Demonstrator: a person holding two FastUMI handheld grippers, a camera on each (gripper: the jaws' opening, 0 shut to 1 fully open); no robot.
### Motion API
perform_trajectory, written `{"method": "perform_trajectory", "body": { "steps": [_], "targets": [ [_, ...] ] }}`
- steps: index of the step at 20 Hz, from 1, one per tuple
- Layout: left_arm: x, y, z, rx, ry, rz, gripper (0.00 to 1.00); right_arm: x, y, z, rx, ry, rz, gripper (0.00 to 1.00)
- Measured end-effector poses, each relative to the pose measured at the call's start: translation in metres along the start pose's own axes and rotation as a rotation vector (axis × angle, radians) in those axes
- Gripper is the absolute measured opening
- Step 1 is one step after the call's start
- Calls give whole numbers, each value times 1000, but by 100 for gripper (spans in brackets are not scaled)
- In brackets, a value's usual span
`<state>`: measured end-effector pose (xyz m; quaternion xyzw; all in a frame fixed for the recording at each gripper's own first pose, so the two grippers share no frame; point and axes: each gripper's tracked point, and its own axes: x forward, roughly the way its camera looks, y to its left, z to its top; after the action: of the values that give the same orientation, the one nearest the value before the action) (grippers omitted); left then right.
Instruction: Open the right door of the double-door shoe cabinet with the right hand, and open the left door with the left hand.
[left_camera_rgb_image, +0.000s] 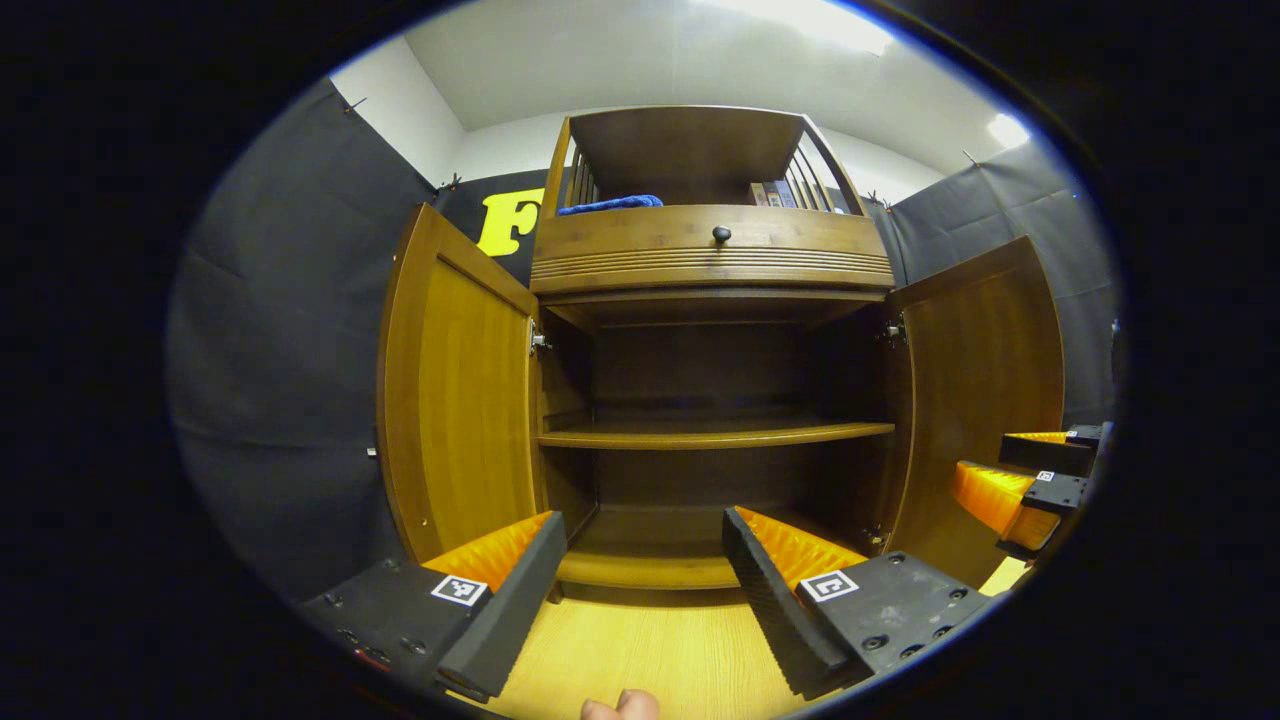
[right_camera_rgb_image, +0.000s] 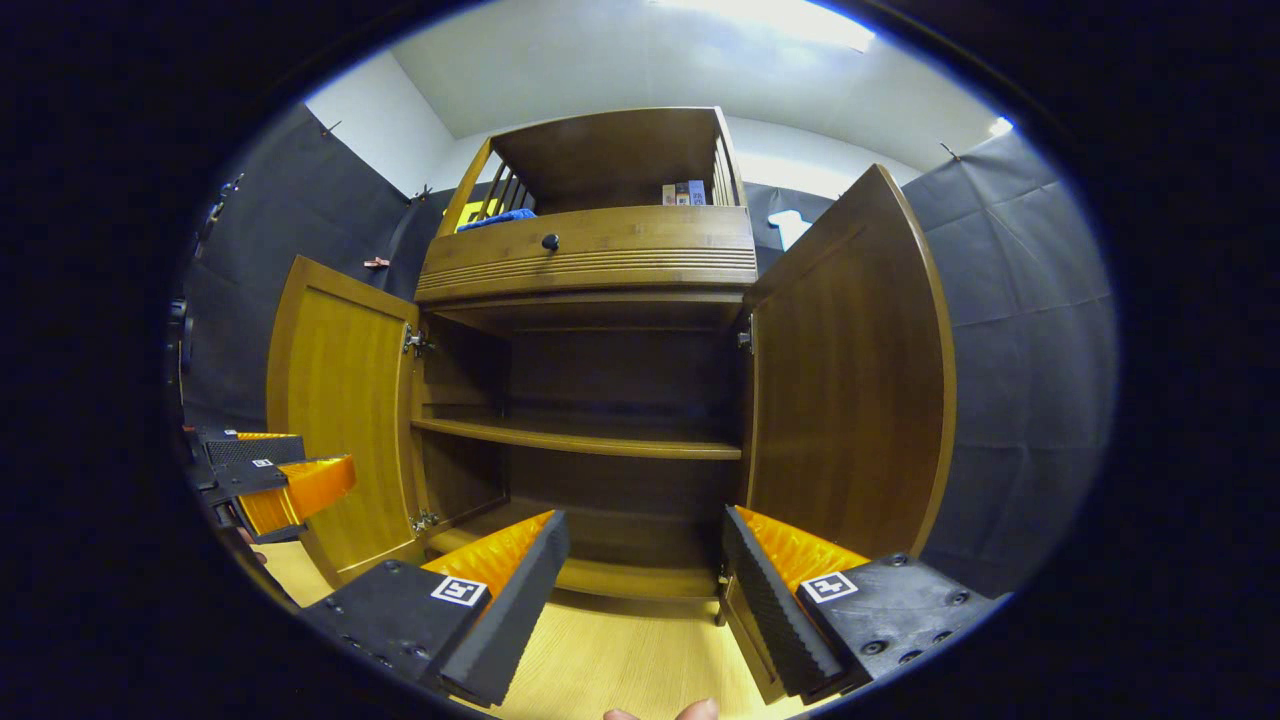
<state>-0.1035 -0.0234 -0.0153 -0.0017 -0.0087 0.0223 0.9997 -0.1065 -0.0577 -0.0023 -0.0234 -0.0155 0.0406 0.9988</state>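
Standing wide open already, both of them: left door (left_camera_rgb_image: 460, 390) swung out ahead and to the left of the left tool (left_camera_rgb_image: 640, 590), right door (right_camera_rgb_image: 850, 390) swung out ahead and to the right of the right tool (right_camera_rgb_image: 645, 590). Judging the opening step as finished, with nothing more called for than drawing both tools back clear of the cabinet (left_camera_rgb_image: 710, 250) without brushing a door edge. Gaping wide and gripping nothing, the left tool, with bare wood floor (left_camera_rgb_image: 640, 650) showing between its fingers; the same for the right tool, spread wide and empty. Showing too as a far-off shape: the right tool at the right edge of the left gripper view (left_camera_rgb_image: 1035, 480), just beside the right door (left_camera_rgb_image: 985, 400); the left tool at the left edge of the right gripper view (right_camera_rgb_image: 265, 475), just in front of the left door (right_camera_rgb_image: 340, 420). Lying straight ahead of both tools, the dark cabinet inside, with one bare shelf (left_camera_rgb_image: 715, 433) across the middle. Sitting higher up, a drawer front with a small dark knob (left_camera_rgb_image: 721, 234), and above that an open railed top carrying a blue cloth (left_camera_rgb_image: 610, 204) and a few books (left_camera_rgb_image: 772, 193). Peeking in at the very bottom, a fingertip (left_camera_rgb_image: 620, 706). Posing the only real hazard, the doors' free edges close beside each tool during withdrawal.
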Motion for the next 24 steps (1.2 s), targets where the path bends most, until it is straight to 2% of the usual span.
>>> {"method": "perform_trajectory", "body": {
  "steps": [3, 9, 10, 11, 16, 17, 20, 23, 24],
  "targets": [
    [-1, 0, 1, -2, -2, 1, 98, 0, -1, 0, 2, 0, -1, 100],
    [-1, 0, 2, 1, -1, 2, 100, 0, -1, 0, 4, 1, -1, 100],
    [-2, 0, 1, 1, -1, 2, 98, 0, -2, 0, 3, 1, -2, 98],
    [-1, 0, 1, -1, -1, 1, 98, 0, -2, 0, 3, 0, -3, 100],
    [-1, -1, 2, 0, -1, 0, 100, -1, -2, 0, 4, 1, -4, 98],
    [-2, -1, 2, 0, -1, 0, 100, 0, -2, 1, 4, 0, -3, 100],
    [-2, -1, 2, -2, -3, 2, 100, -1, -2, 1, 3, -1, -2, 98],
    [-2, -1, 3, 0, -1, 2, 98, -1, -2, 1, 5, 0, -2, 100],
    [-2, -1, 2, 0, -2, 1, 100, -1, -2, 1, 5, 0, -3, 98]
  ]
}}
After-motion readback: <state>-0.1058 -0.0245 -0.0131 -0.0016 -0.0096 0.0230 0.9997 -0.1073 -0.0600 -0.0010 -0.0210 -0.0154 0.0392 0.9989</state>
